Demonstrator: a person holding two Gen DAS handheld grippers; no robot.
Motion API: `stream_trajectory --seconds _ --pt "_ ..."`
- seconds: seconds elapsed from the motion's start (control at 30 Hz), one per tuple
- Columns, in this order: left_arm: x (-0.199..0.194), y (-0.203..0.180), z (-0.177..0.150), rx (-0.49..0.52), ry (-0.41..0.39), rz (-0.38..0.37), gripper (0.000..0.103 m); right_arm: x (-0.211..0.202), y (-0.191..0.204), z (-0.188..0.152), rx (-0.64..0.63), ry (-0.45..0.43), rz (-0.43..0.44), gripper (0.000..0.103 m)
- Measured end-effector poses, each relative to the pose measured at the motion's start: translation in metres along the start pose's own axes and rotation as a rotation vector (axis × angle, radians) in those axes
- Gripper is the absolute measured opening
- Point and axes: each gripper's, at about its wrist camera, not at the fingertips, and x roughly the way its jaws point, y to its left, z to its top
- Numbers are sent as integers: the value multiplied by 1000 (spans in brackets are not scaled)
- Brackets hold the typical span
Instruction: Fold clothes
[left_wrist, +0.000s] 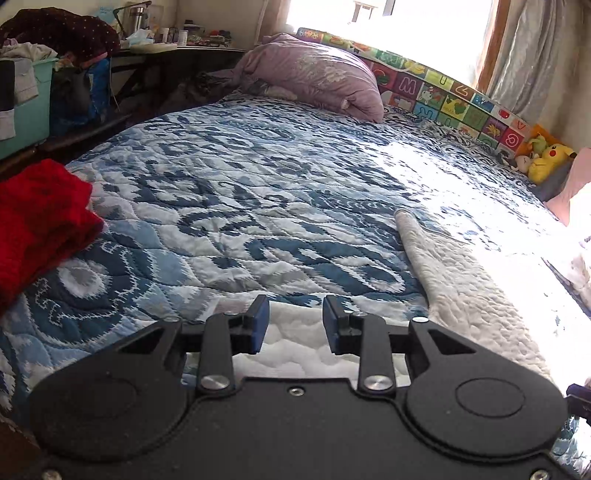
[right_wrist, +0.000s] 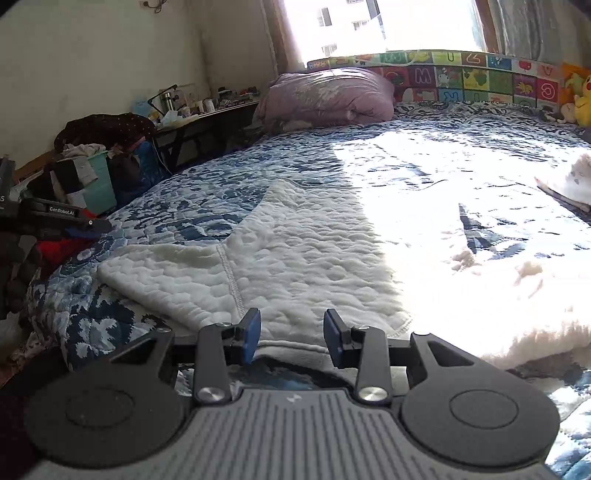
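Lying flat on bed (right_wrist: 192, 192), white top (right_wrist: 295, 251) looks soft, floppy; both grippers (left_wrist: 295, 325) (right_wrist: 291, 338) agape, empty — pinch hem nr edge.

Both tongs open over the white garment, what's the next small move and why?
Probably lower both and pinch the near hem. The left tongs and right tongs hover open, holding nothing, just above the near edge of the white quilted garment, which lies spread on the blue patterned bedspread, apparently still unfolded. A two-point hold would allow a fold away.
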Motion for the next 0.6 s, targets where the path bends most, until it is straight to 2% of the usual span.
stream_trajectory --seconds 0.07,0.13,0.17,0.23,0.27,0.3,0.4,0.5,0.6 --pt "15 -37 -8 63 37 -86 30 -1 -34 5 67 -27 -74 39" --pt "22 -72 -20 112 69 -149 30 5 -64 -1 74 -5 -174 50" --pt "25 -88 -26 132 84 -176 30 6 -81 -6 111 4 -216 48" --pt "32 -120 -38 173 113 -229 30 -5 -123 -20 291 -16 -252 37" --pt "35 -135 -44 192 128 -256 30 -13 -136 -26 354 -39 -255 35" --pt "35 -145 -51 214 140 -283 30 -19 -143 -27 376 -48 -265 27" --pt "39 -171 -65 288 154 -323 30 -28 -143 -23 361 -68 -278 33" --pt "47 -189 -76 321 167 -360 30 -20 -137 -9 359 -106 -201 34" --pt "56 -194 -86 330 187 -342 30 2 -135 6 352 -110 -149 34"
